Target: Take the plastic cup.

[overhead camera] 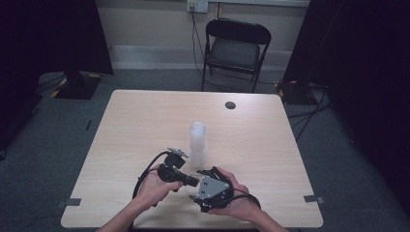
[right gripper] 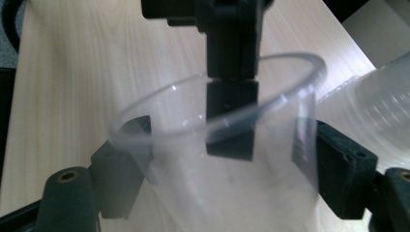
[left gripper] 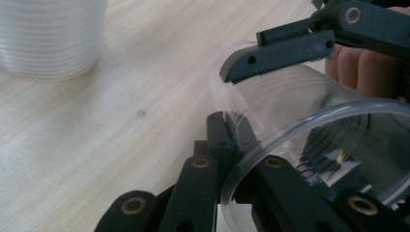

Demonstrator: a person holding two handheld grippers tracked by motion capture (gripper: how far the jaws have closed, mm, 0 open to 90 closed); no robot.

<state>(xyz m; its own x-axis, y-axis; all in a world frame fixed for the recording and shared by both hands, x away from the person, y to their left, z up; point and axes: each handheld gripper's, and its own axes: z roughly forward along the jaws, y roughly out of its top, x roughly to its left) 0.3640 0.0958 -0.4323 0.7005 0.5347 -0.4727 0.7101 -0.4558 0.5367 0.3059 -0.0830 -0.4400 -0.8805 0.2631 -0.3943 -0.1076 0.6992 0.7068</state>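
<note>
cup in hand: one clear plastic cup (right gripper: 217, 145), held off the table (overhead camera: 145, 116) between my two hands, near the table's front edge.

my left tongs: the left gripper (left gripper: 232, 121) has its jaws brought together on the cup's rim, one jaw inside the wall and one outside, pinching the thin plastic. In the right gripper view I see that same pair coming down from the top onto the far rim.

my right tongs: the right gripper (right gripper: 217, 159) has its jaws spread wide, one on each side of the cup's body. The cup sits between them; the right pad looks against the wall, the left one I can't tell, so I take it as a loose cradle rather than a firm clamp.

long axis: the cup's mouth tips up towards my right gripper's camera, its base pointing away and down.

the relation that counts: left tongs hold the rim, right tongs straddle the body below it, so a pull apart along the cup's axis is what I judge comes next.

stack (overhead camera: 197, 142): the remaining cups stand upright just beyond my hands, mid-table, apart from the held cup.

nearer hand: both are on the cup; the left one has the firm hold.
</note>
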